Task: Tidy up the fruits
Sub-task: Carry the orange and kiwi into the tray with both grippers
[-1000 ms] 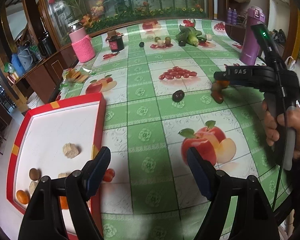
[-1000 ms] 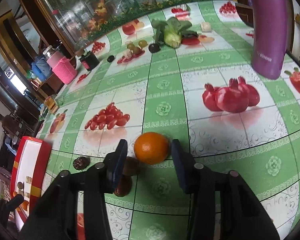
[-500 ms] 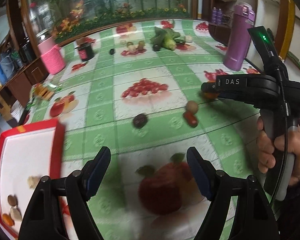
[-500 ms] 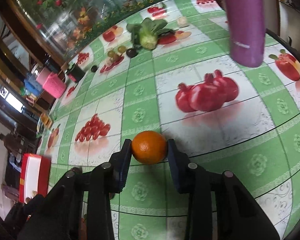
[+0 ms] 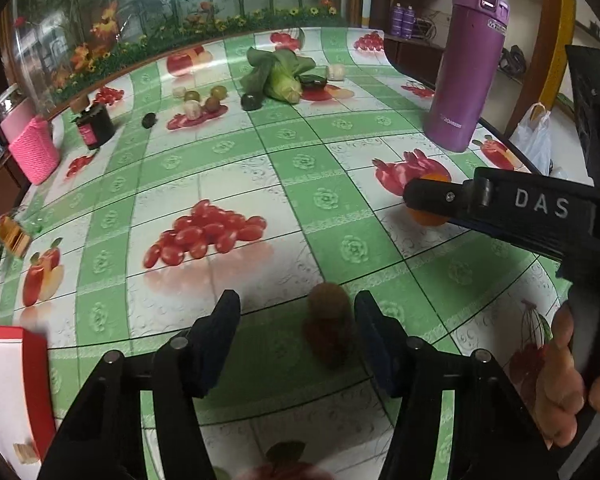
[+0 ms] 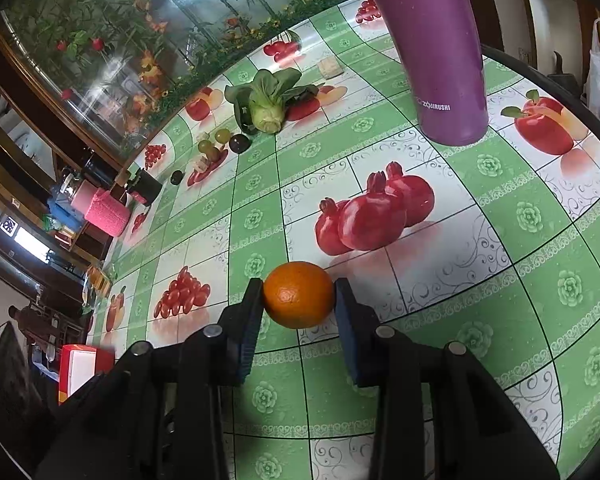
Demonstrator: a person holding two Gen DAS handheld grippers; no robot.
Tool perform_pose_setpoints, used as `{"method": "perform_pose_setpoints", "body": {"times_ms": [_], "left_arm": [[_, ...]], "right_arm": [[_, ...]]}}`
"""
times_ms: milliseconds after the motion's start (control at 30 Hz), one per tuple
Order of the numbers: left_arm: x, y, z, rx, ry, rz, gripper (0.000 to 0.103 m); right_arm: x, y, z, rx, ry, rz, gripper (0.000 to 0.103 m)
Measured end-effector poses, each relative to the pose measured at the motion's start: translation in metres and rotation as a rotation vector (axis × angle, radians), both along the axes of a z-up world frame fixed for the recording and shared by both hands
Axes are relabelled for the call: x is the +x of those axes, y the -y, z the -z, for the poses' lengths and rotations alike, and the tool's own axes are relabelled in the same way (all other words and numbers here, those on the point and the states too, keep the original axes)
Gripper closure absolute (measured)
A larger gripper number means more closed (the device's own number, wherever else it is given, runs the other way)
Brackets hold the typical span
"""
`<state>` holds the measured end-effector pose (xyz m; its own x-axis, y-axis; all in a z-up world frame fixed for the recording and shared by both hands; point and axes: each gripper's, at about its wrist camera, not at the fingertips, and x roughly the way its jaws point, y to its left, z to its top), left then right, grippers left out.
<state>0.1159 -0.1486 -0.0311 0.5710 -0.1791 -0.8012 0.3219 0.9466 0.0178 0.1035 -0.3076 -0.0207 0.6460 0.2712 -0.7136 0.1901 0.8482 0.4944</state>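
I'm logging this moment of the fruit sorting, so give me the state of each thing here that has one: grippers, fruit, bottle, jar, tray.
right gripper: shut on the orange.
orange: clamped between both pads.
left gripper: open, jaws wide.
brown fruit: loose on the table between the open jaws, ungripped.
red fruit: lying against the brown fruit, blurred.
purple bottle: upright, lid closed.
dark jar: upright.
red tray: mostly out of frame.

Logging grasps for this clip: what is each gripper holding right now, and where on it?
The right gripper pinches the orange by its two opposite sides. The left gripper is open, holding nothing, with small fruits between its fingers.
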Motion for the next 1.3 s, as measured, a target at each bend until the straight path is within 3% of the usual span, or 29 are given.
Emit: {"method": "perform_pose_setpoints", "body": {"times_ms": [33,167,233,333,500,700,867,1033,1300], "left_arm": [[0.002,0.003,0.002,0.005,-0.001,0.004,0.045],[0.004,0.007,0.009,-0.014,-0.038,0.027,0.073],[0.004,0.008,0.01,-0.008,-0.032,0.033,0.08],[0.001,0.005,0.007,-0.031,-0.033,0.033,0.08],[-0.015,-0.007,-0.016,-0.041,0.038,0.008,0.081],[-0.053,-0.055,-0.059,-0.072,0.152,-0.08,0.081],[-0.088,-0.101,-0.075,-0.064,0.201,-0.171,0.081],[-0.123,-0.139,-0.077,-0.053,0.222,-0.236,0.081],[-0.148,-0.173,-0.059,-0.082,0.18,-0.285,0.081]], "right_arm": [[0.0,0.0,0.0,0.002,0.001,0.0,0.065],[0.0,0.0,0.0,0.003,0.002,-0.001,0.065],[0.0,-0.001,0.0,-0.003,0.002,-0.006,0.065],[0.0,-0.004,-0.001,-0.004,0.009,-0.018,0.065],[-0.002,-0.01,-0.005,-0.007,0.053,-0.049,0.065],[-0.01,-0.018,-0.018,-0.031,0.154,-0.069,0.065],[-0.014,-0.032,-0.023,-0.046,0.19,-0.092,0.065],[-0.019,-0.061,-0.023,-0.088,0.209,-0.145,0.065],[-0.039,-0.12,-0.023,0.067,0.226,-0.254,0.065]]}}
